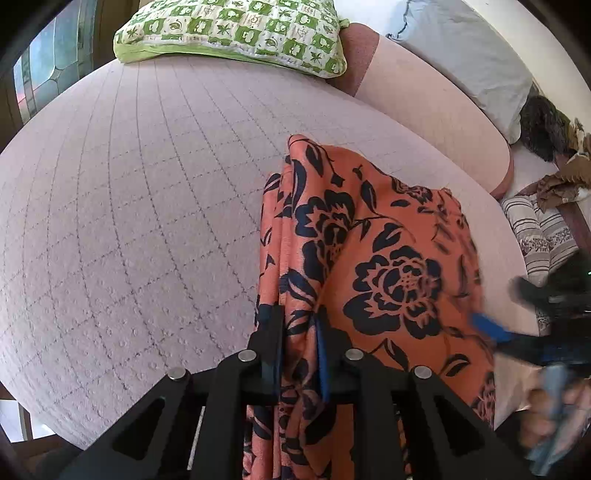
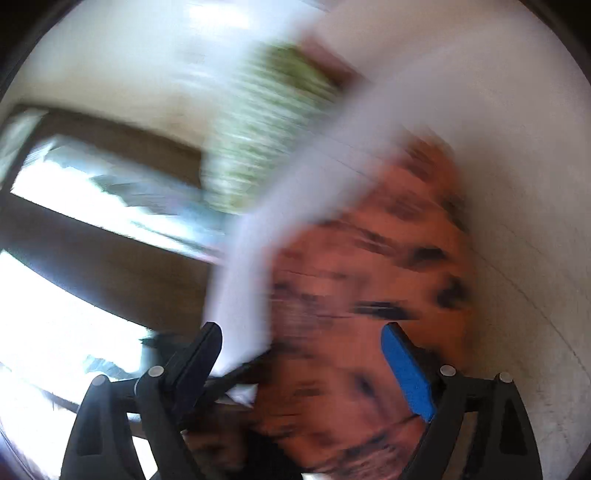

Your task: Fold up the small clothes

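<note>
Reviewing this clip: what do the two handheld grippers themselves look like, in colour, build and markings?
Both are black plastic linkage frames with triangular cut-outs and round silver pivot pins. The left gripper and right gripper carry blue pads on the inner faces of their fingers. No cables or markings are discernible.

The left wrist camera sits just behind the left hand-held gripper [image 1: 298, 345] and looks along it, down over the bed [image 1: 129, 221] toward the far edge, where a pillow [image 1: 236, 33] lies. The cloth [image 1: 388, 258] is very close below it, and the right hand-held gripper [image 1: 491, 326] shows at the right edge. The right wrist camera looks past its own gripper [image 2: 303, 365], close over the same cloth [image 2: 369, 277]; heavy blur hides much. Both views share cloth, bed [image 2: 517, 221] and pillow [image 2: 258, 129].
</note>
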The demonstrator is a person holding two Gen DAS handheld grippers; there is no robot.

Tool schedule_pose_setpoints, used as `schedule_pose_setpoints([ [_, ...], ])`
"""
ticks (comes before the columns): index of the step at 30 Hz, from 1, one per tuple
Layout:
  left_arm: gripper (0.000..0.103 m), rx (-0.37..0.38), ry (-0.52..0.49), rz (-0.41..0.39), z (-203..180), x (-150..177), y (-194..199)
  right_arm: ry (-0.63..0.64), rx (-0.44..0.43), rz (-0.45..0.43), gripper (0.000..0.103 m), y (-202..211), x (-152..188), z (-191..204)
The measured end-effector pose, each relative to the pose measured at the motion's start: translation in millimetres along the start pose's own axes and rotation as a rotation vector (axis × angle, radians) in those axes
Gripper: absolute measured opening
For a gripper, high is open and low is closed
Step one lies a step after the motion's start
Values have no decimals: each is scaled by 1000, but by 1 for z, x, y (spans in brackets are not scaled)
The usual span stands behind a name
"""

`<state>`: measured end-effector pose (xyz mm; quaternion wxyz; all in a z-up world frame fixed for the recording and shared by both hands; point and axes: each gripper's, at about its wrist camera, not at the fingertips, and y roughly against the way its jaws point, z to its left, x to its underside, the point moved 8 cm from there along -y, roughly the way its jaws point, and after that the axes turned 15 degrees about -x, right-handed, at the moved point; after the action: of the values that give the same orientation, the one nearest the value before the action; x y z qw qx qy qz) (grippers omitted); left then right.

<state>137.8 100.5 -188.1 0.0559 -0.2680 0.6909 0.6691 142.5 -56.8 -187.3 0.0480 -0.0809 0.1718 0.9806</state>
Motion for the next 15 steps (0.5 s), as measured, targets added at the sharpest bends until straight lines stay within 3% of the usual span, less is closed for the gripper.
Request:
schedule_pose_setpoints([
  [4, 33, -30, 0, -147, 1, -16, 39, 24, -41, -48, 90, 6, 2, 4],
  [8, 47, 30, -98, -230, -34, -28, 57, 24, -57, -54, 90, 6, 2, 2],
  [10, 48, 5, -130, -168, -46, -25, 28, 28, -53, -50, 90, 5, 4, 3],
  [12, 46, -54, -120, -49, -39, -18, -12, 27, -34, -26, 90, 8, 3, 6],
  [15, 46, -80, -166, -98, -40, -17, -11, 57, -58, 6, 90, 17, -8, 29],
])
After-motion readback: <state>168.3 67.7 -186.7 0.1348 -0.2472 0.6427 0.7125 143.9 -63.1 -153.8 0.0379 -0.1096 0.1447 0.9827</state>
